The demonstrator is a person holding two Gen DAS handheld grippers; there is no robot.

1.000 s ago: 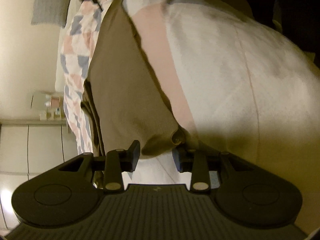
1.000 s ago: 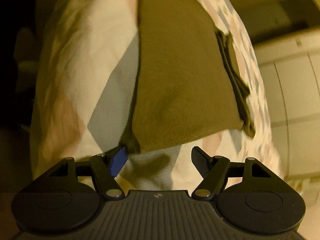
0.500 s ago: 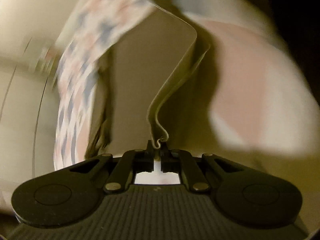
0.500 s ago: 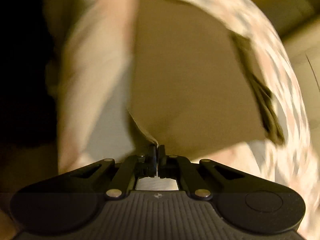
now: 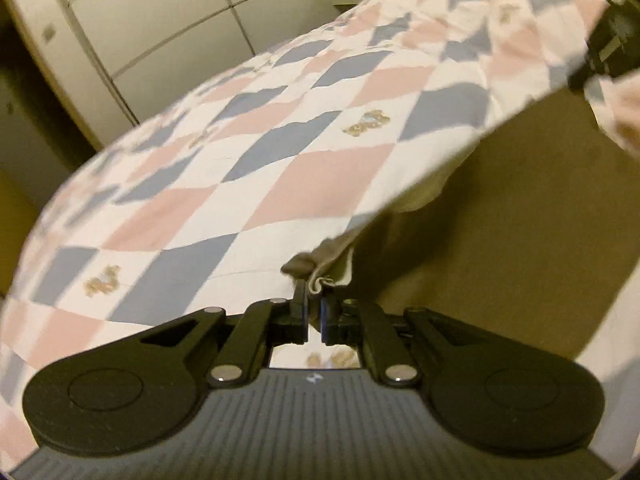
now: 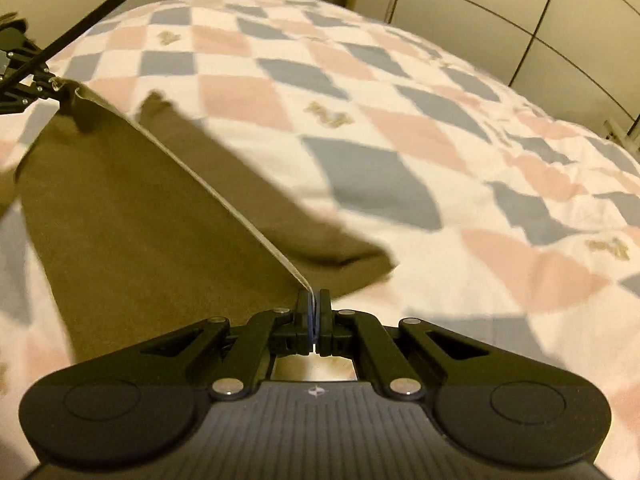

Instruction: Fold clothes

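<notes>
Olive garment (image 6: pixel 132 216) hangs pinched between both grippers' fingers (image 6: pixel 303 306), probably above quilt (image 6: pixel 400 128).

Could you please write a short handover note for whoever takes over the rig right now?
Left gripper: jaws shut on a hem corner of the olive garment.
Right gripper: jaws shut on another corner of the same hem; the edge runs taut from it to the left gripper, seen at far left in the right wrist view.
The garment is lifted at that edge, and the rest drapes onto the checked bedspread.
Done: both corners gripped and raised.
Left: carry the held edge over to make the fold, lay it flat, release. No finished fold is visible yet.
</notes>
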